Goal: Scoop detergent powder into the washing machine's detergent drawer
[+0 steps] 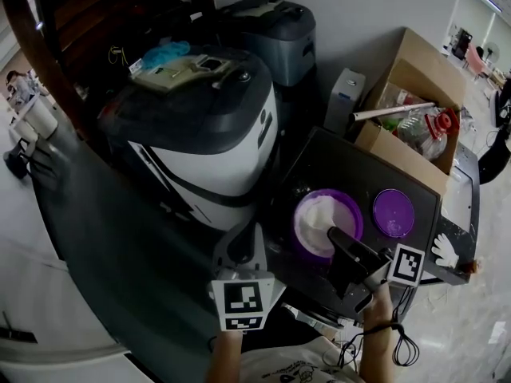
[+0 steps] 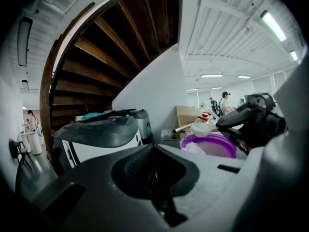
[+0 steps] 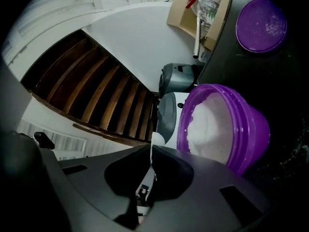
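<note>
One purple tub [image 1: 327,222] of detergent powder stands uncovered on the dark table [image 1: 319,159], with its one lid [image 1: 394,212] lying just beside it. My right gripper [image 1: 342,246] reaches over the tub's near rim, jaws pinched on the single white scoop [image 2: 203,128], which sits above the powder. My left gripper [image 1: 241,250] points at the washing machine [image 1: 200,126], jaws pressed together on nothing.

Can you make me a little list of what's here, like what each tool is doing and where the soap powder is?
left tool: shut, holding nothing
right tool: shut on the scoop
scoop: white, above the purple tub
purple tub: open, on the dark table
powder: white, inside the tub
lid: purple, off, lying beside the tub
washing machine: stands left of the tub
</note>
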